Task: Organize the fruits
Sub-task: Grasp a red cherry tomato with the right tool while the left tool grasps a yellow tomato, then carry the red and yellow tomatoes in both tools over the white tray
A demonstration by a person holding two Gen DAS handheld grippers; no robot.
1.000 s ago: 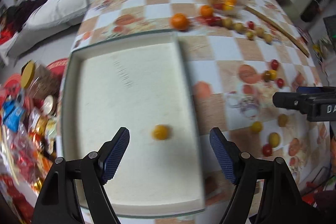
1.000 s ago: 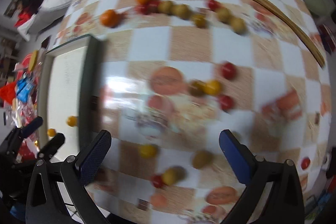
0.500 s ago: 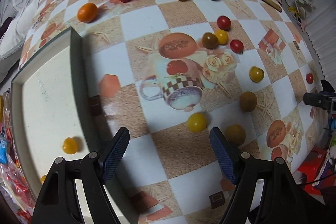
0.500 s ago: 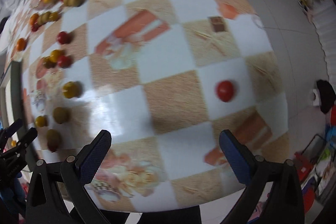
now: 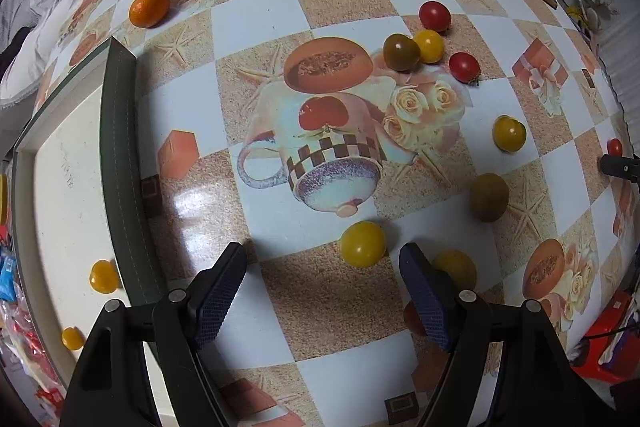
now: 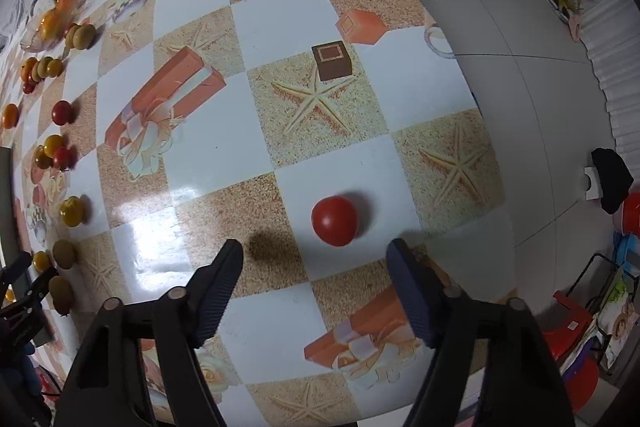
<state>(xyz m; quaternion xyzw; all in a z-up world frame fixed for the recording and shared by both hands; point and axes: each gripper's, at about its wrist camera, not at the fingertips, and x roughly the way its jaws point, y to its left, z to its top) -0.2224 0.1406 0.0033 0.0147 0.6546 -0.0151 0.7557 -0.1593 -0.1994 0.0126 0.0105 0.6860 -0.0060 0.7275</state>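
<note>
Two small yellow fruits (image 5: 104, 276) already lay in the tray (image 5: 120, 147) at 9 o'clock, so the sorting looked barely begun. Both grippers hung empty with jaws apart: the left gripper (image 5: 322, 291) just short of a yellow tomato (image 5: 363, 243), the right gripper (image 6: 314, 283) just short of a red tomato (image 6: 334, 221) on the counter (image 6: 280, 27). Each next needed to ease forward at 12 o'clock, straddle its fruit and close gently, since round fruit would likely roll.

Two yellow tomatoes (image 5: 104, 275) lie in tray (image 5: 120, 147).

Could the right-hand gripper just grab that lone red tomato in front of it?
Probably yes. The right gripper is open, and the red tomato sits alone on the tablecloth just ahead of its fingers, with nothing between or beside it.
</note>
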